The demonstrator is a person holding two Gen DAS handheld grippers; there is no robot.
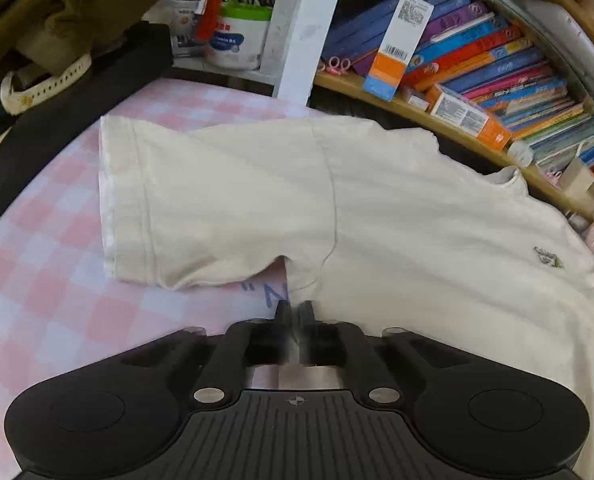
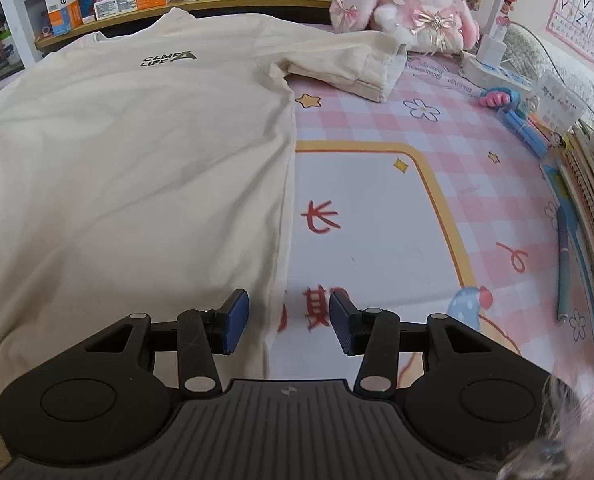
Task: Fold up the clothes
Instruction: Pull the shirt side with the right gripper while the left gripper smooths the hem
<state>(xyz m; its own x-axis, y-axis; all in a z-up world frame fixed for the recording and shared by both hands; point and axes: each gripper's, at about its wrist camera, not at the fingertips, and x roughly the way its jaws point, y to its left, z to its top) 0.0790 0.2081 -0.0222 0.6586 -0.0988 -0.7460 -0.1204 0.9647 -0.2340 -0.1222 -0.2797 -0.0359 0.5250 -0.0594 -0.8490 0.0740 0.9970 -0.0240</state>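
A cream T-shirt (image 2: pixel 137 152) with a small dark chest logo lies spread flat, front up, on a pink checked mat (image 2: pixel 437 140). In the left wrist view the shirt (image 1: pixel 417 220) shows its left sleeve (image 1: pixel 201 200) laid out flat. My left gripper (image 1: pixel 295 308) is shut right at the shirt's side edge below the armpit; whether cloth is pinched between the fingers is not clear. My right gripper (image 2: pixel 289 316) is open, its blue pads straddling the shirt's right side edge low down. The right sleeve (image 2: pixel 361 68) is bunched near a plush toy.
A shelf of books (image 1: pixel 497 72) runs along the far edge. A pink plush rabbit (image 2: pixel 409 4) sits at the back. Dark and olive clothes (image 1: pixel 77 40) pile at the left. Pens, a toy (image 2: pixel 497 98) and stacked books (image 2: pixel 593 220) line the right edge.
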